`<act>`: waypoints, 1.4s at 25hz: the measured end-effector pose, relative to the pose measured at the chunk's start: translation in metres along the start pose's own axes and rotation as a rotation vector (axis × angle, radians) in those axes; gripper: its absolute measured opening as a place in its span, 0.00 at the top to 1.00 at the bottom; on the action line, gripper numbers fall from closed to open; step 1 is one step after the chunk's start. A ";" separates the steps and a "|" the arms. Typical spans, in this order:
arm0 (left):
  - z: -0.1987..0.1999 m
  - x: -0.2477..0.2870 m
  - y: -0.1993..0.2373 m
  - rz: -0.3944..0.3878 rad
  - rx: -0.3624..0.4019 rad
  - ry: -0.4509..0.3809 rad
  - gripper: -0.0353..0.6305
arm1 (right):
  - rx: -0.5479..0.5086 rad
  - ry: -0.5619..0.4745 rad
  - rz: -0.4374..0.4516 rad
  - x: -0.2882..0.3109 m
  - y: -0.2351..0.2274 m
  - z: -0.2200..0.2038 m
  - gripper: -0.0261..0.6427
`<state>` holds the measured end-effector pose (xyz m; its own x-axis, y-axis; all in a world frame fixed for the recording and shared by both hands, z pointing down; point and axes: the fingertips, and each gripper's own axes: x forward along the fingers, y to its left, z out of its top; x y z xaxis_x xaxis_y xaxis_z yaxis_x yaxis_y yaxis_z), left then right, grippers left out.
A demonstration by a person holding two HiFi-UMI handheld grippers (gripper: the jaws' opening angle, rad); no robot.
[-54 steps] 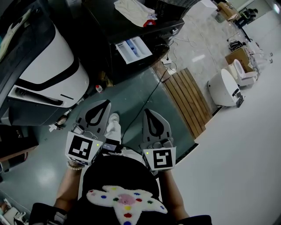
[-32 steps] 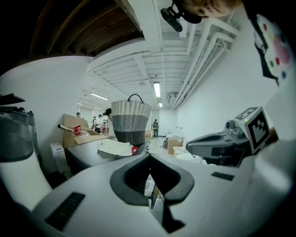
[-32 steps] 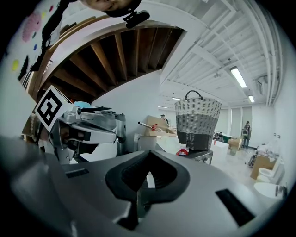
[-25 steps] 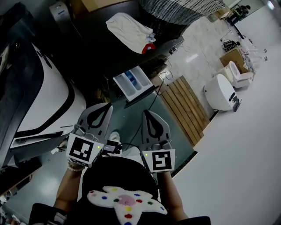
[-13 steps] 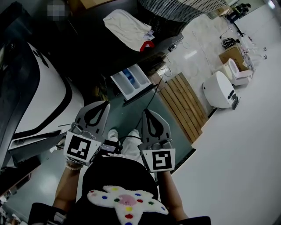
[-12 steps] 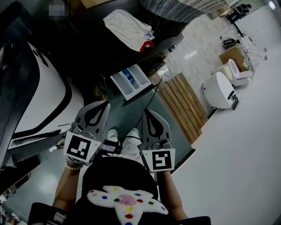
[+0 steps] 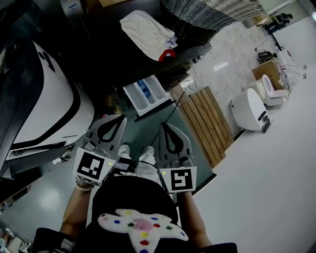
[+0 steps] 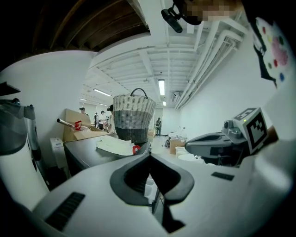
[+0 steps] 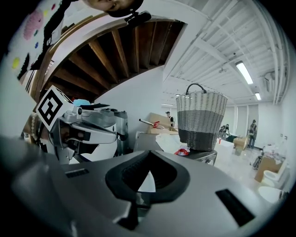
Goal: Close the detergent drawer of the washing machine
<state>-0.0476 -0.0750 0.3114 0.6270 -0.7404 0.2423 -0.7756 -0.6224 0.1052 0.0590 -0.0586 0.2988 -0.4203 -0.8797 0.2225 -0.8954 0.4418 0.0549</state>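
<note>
While the detergent drawer (image 7: 147, 95) stuck out open from the dark washing machine (image 7: 103, 54), the left tongs (image 7: 117, 120) and right tongs (image 7: 165, 127) hung side by side, well short of it, each closed tip to tip on nothing. White cloth (image 7: 145, 24) lay on the machine's top near a woven basket (image 7: 212, 12). Wooden slats (image 7: 207, 123) lay on the floor right of the drawer.

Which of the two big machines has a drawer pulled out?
The dark washing machine with the white cloth on top: its detergent drawer juts out, white with a blue insert. The white machine at left shows none.
</note>
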 end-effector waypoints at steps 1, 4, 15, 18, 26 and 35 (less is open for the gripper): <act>-0.003 0.001 -0.001 0.005 -0.005 0.006 0.93 | 0.000 0.002 0.006 0.000 -0.003 -0.001 0.95; -0.006 0.005 -0.004 0.016 -0.009 0.020 0.93 | 0.000 0.014 0.021 0.000 -0.010 -0.004 0.96; -0.018 0.013 -0.003 0.063 -0.040 0.067 0.93 | 0.012 0.049 0.052 0.007 -0.032 -0.021 0.95; -0.021 0.015 -0.002 0.083 -0.054 0.037 0.93 | 0.022 0.060 0.059 0.008 -0.037 -0.028 0.95; -0.037 0.017 0.000 0.116 -0.090 0.067 0.93 | 0.033 0.075 0.098 0.015 -0.047 -0.045 0.95; -0.044 0.018 -0.006 0.144 -0.121 0.070 0.93 | 0.007 0.093 0.149 0.017 -0.045 -0.055 0.90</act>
<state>-0.0346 -0.0732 0.3580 0.5054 -0.7975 0.3294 -0.8628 -0.4729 0.1788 0.1007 -0.0838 0.3538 -0.5330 -0.7846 0.3167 -0.8256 0.5642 0.0081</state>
